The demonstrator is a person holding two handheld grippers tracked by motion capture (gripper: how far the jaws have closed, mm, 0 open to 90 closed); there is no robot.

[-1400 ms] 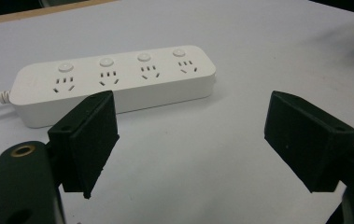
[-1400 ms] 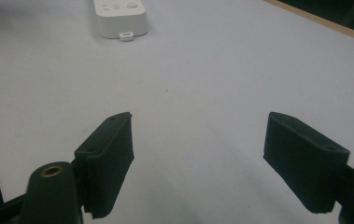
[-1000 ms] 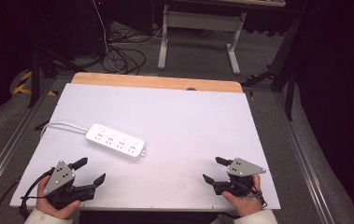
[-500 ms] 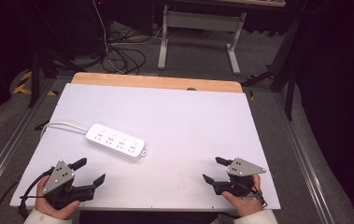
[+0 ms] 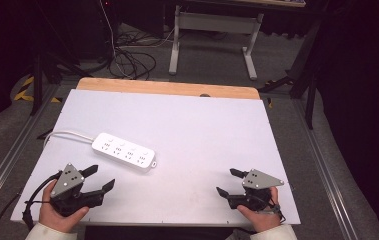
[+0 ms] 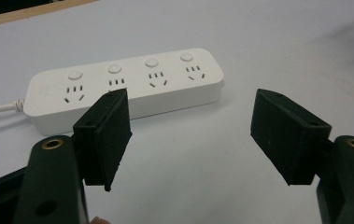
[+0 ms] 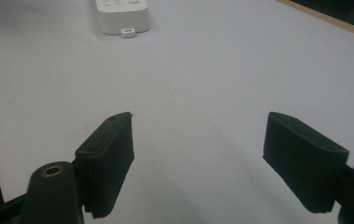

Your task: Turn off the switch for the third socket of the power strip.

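White power strip (image 5: pixel 124 153) with four sockets lies flat on the counter (image 5: pixel 202 125), toward its left edge and nearer the front, its cord (image 5: pixel 67 133) running off to the left edge. At the front left corner the left gripper (image 5: pixel 99 179) rests just short of it, jaws spread wide and empty. Near the front right corner, well apart, the right gripper (image 5: pixel 228 182) sits likewise released.

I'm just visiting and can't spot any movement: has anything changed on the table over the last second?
Nothing visibly changed. The left gripper and right gripper rest open at the near edge as before, holding nothing, and the power strip lies where it was.
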